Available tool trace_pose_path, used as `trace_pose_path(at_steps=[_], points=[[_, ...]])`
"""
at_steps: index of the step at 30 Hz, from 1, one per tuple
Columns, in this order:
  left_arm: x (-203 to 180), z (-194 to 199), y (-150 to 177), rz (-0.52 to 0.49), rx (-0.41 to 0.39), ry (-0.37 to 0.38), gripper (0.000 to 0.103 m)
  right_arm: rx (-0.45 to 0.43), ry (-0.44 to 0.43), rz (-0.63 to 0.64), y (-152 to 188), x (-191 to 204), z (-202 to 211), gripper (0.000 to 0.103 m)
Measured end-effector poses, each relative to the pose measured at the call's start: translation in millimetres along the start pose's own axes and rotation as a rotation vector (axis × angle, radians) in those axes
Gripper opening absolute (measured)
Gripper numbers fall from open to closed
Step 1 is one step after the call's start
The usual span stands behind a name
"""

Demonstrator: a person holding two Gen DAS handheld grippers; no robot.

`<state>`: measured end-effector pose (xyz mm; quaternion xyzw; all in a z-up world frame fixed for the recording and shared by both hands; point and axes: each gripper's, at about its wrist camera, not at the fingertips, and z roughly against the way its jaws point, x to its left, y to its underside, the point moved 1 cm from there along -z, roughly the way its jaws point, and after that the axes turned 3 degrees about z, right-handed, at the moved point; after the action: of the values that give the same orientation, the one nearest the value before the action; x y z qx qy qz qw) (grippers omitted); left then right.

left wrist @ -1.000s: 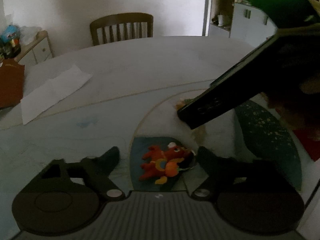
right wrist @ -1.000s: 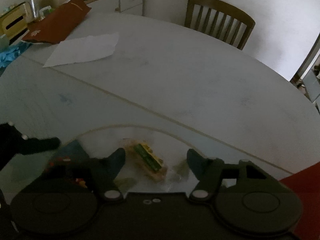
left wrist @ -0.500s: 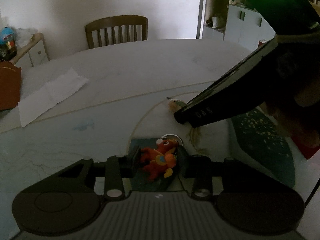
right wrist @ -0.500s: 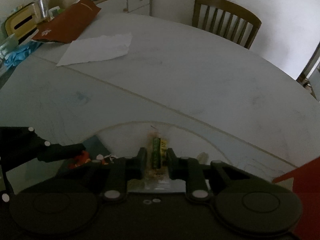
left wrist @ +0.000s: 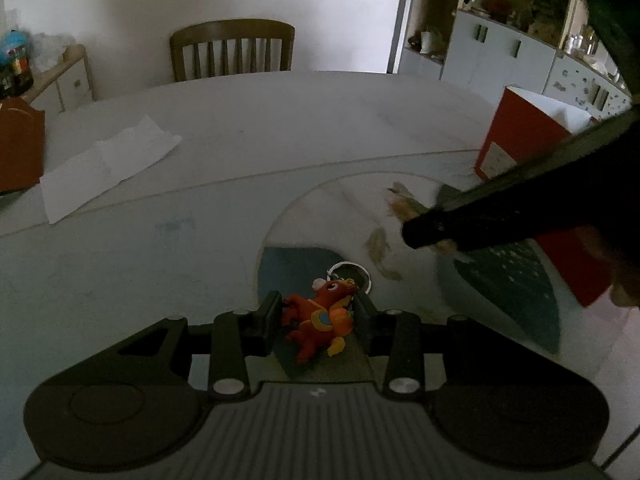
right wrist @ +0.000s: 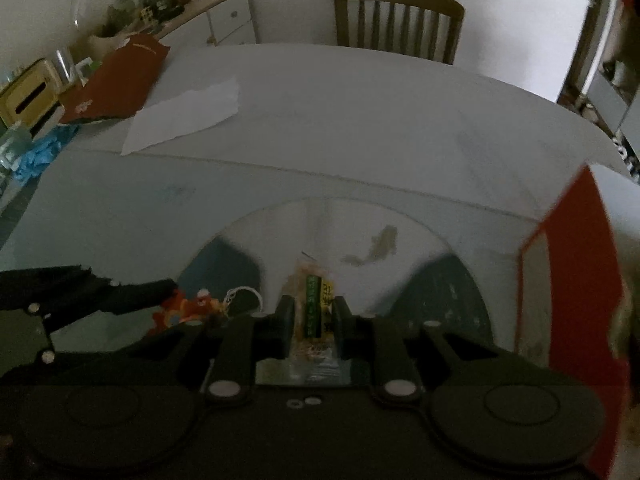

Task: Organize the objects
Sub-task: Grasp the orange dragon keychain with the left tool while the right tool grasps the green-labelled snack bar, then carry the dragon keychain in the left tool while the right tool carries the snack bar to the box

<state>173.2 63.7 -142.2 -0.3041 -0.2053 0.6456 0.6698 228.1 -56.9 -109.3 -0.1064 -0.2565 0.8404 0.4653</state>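
Note:
My left gripper (left wrist: 316, 314) is shut on a red and orange dragon keychain (left wrist: 320, 318) with a white ring (left wrist: 349, 271), held just above the table. It also shows in the right wrist view (right wrist: 188, 308), between the left gripper's fingers (right wrist: 132, 294). My right gripper (right wrist: 313, 316) is shut on a clear snack packet with a green and yellow label (right wrist: 316, 312), lifted off the table. In the left wrist view the right gripper's finger (left wrist: 460, 228) reaches in from the right with the packet's end (left wrist: 404, 206) sticking out.
A red box (right wrist: 568, 280) stands close on the right, also in the left wrist view (left wrist: 520, 140). A white paper sheet (left wrist: 108, 164) and a brown bag (right wrist: 120, 80) lie at the left. A wooden chair (left wrist: 232, 52) stands behind the round table (left wrist: 320, 120).
Both grippers closed, the left on the dragon keychain and the right on the snack packet. Both have since lifted and drawn back, bringing the red box into view.

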Motion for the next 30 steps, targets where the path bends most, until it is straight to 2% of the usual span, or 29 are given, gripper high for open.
trace_pose_path(at_steps=[14, 22, 30], points=[[-28, 54, -9, -0.048, -0.016, 0.089, 0.037, -0.085, -0.023, -0.133, 41, -7, 80, 0.019], [-67, 87, -29, -0.123, -0.06, 0.178, 0.037, -0.169, -0.004, -0.192, 59, -21, 127, 0.019], [-111, 107, -51, -0.194, -0.091, 0.251, 0.037, -0.222, 0.035, -0.256, 77, -53, 168, 0.019]])
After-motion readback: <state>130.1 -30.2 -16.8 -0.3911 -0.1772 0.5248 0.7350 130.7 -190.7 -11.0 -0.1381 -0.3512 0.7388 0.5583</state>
